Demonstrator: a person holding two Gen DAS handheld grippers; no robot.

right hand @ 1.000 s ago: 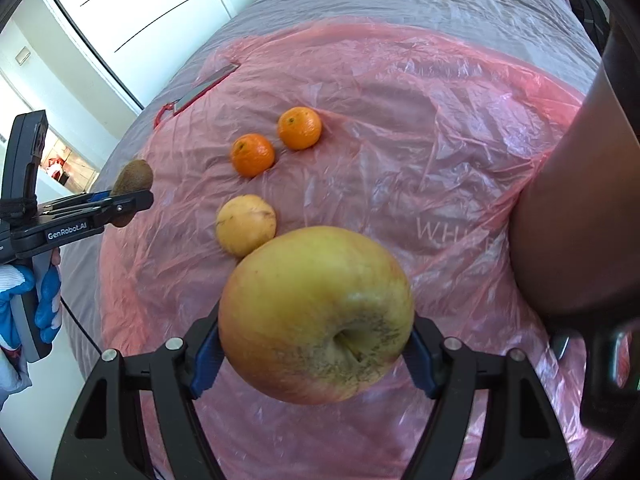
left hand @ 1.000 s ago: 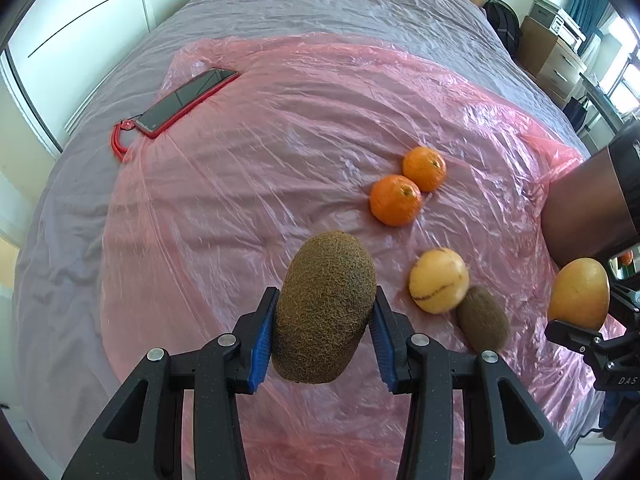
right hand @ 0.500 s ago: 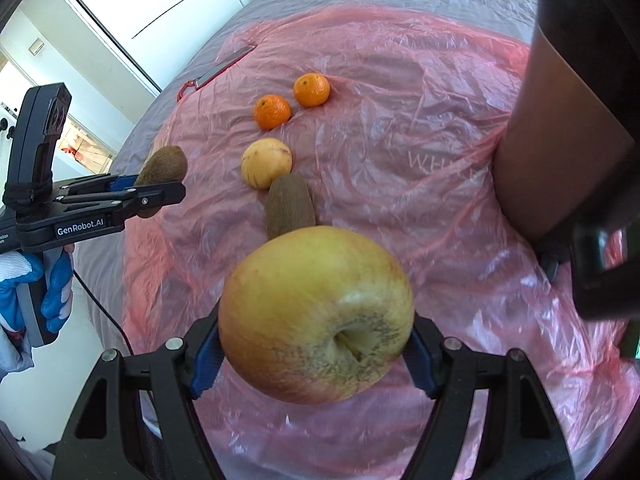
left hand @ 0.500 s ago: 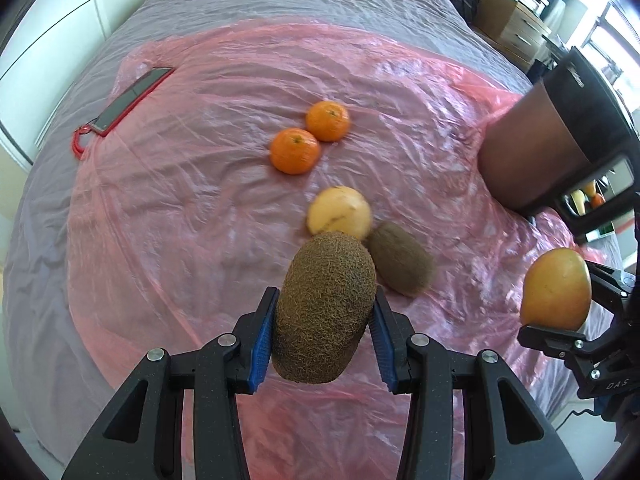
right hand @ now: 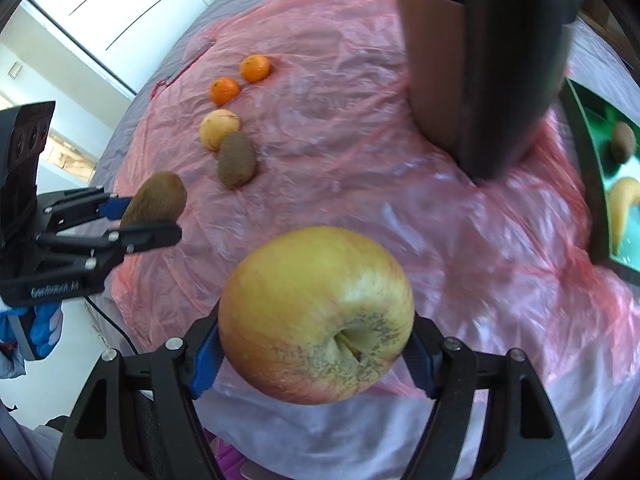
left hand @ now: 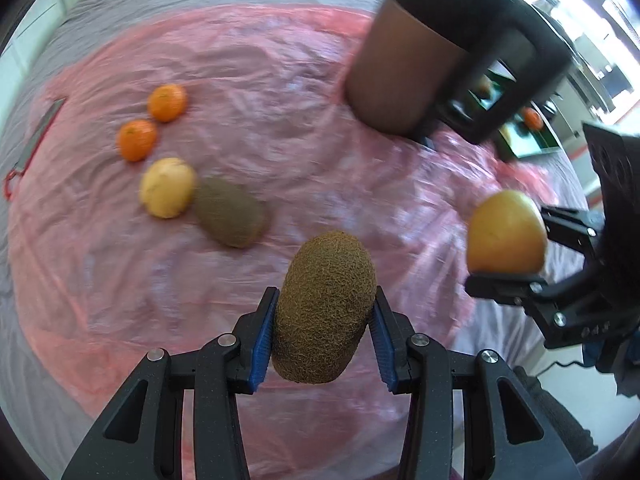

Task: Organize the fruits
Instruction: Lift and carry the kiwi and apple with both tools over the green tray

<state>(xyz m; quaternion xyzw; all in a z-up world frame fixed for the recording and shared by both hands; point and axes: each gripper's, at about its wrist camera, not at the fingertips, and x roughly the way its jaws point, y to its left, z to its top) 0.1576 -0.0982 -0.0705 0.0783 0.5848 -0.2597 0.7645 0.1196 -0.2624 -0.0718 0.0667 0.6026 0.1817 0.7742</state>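
Left wrist view, grip: my left hand-held gripper (left hand: 324, 320) is clenched on a kiwi (left hand: 325, 307), held upright between the blue pads, clear of the bed.
Left wrist view, sheet: pink plastic sheet (left hand: 280, 92) covers the grey bed (left hand: 120, 32); on it lie two oranges (left hand: 167, 102), side by side, a yellow fruit (left hand: 167, 187), and a second kiwi (left hand: 230, 212) touching that yellow fruit.
Left wrist view, other side: right hand-held gripper (left hand: 510, 256) hangs off to the right near the sheet's edge, gripping an apple (left hand: 506, 236).
Left wrist view, obstacle: a dark cylinder (left hand: 396, 84) stands at the far right of the sheet; I cannot tell what it is.
Right wrist view, grip: my right hand-held gripper (right hand: 316, 334) is closed around the apple (right hand: 316, 314), stem hollow facing the camera.
Right wrist view, row: oranges (right hand: 255, 68), yellow fruit (right hand: 220, 129) and lying kiwi (right hand: 236, 159) run in a rough line toward me.
Right wrist view, left side: left hand-held gripper (right hand: 154, 216) holds its kiwi (right hand: 155, 205) just short of that line's near end.
Step in hand: I judge this as carrying both fruits in for placement, like beside like.
Next move: I would lower my kiwi beside the lying kiwi without nudging it, then release; the apple needs a bare spot further along.
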